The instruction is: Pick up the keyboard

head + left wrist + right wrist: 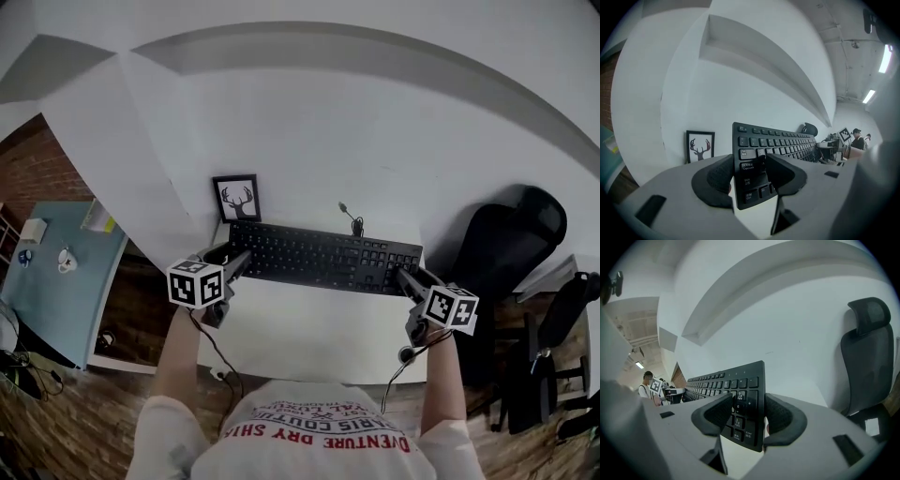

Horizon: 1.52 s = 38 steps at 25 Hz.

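Black keyboard [323, 256], white table [309, 337], black chair [511, 239]; black-framed picture [236, 198] shows a dark deer head on white; white shirt [281, 450] with red lettering

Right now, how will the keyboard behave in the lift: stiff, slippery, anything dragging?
Probably stiff: the keyboard runs straight between the left gripper and the right gripper, with no visible sag. Likely light for its length, being a slim slab. The keys under the grip may depress or slip, and the loose cable behind it could trail and snag.
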Available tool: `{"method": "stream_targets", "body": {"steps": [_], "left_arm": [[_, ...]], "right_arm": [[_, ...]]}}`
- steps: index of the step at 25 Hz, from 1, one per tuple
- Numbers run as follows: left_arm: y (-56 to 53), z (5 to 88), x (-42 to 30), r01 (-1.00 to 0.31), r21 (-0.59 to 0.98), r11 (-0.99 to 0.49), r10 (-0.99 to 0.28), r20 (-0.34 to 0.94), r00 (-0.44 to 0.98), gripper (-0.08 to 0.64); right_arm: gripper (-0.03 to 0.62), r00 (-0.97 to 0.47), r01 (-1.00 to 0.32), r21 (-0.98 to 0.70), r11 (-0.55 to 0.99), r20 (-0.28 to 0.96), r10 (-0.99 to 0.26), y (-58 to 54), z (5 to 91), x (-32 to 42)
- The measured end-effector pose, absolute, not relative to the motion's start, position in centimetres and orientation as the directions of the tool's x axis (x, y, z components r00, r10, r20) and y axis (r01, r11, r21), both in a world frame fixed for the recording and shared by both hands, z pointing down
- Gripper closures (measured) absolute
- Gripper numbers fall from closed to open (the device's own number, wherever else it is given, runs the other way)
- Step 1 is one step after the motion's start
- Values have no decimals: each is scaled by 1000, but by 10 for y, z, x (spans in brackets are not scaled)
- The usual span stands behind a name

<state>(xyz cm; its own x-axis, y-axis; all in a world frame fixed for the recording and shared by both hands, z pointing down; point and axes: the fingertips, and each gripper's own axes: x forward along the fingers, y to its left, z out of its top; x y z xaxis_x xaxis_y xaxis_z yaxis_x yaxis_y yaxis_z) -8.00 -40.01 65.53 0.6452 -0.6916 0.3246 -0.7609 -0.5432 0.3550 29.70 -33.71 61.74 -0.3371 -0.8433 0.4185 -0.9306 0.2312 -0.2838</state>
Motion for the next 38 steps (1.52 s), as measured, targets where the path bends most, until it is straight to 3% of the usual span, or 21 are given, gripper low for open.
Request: {"method": "stream_targets", "body": {"steps": [13, 38], "left_arm": [[-396, 593, -87, -765, 316, -560, -742, 218, 634, 339], [-386, 614, -86, -777, 328, -538, -738, 262, 622, 339]], "right_arm": [[357, -343, -934, -216, 283, 333, -878, -340, 545, 288], [357, -340, -935, -238, 263, 390, -856, -330, 567, 290]]}}
